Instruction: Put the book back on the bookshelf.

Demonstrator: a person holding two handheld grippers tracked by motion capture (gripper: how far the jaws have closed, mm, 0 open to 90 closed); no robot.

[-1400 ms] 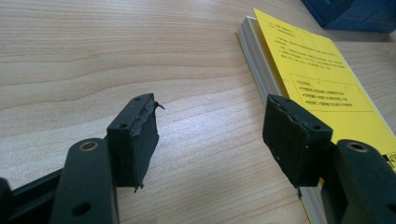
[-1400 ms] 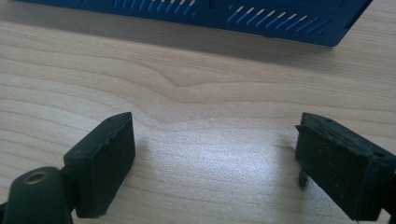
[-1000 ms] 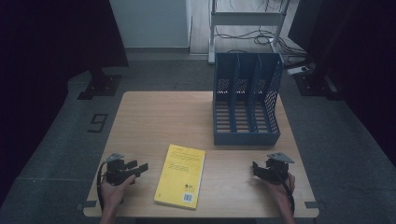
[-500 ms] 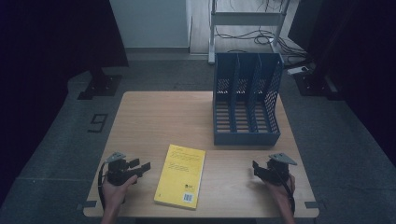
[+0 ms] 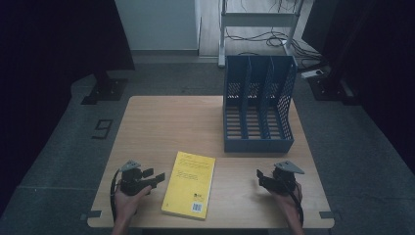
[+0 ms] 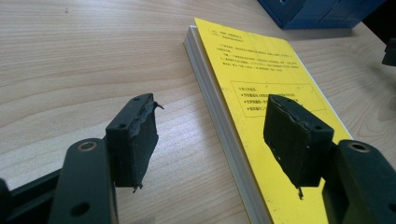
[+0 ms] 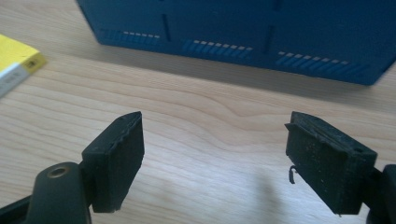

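High view: our yellow book (image 5: 189, 184) lies flat on the table (image 5: 166, 122) near its front edge, between our two hands, with the blue file rack (image 5: 258, 112) standing well behind it toward the right (three upright slots, presumably where the book belongs). We hold the left gripper (image 5: 155, 178) just beside the book's left edge, aimed at it, likely to take that edge. In the left gripper view its jaws gape wide, straddling the page edge without touching. The right gripper (image 5: 261, 176) waits apart, jaws spread and empty, having just narrowed slightly.
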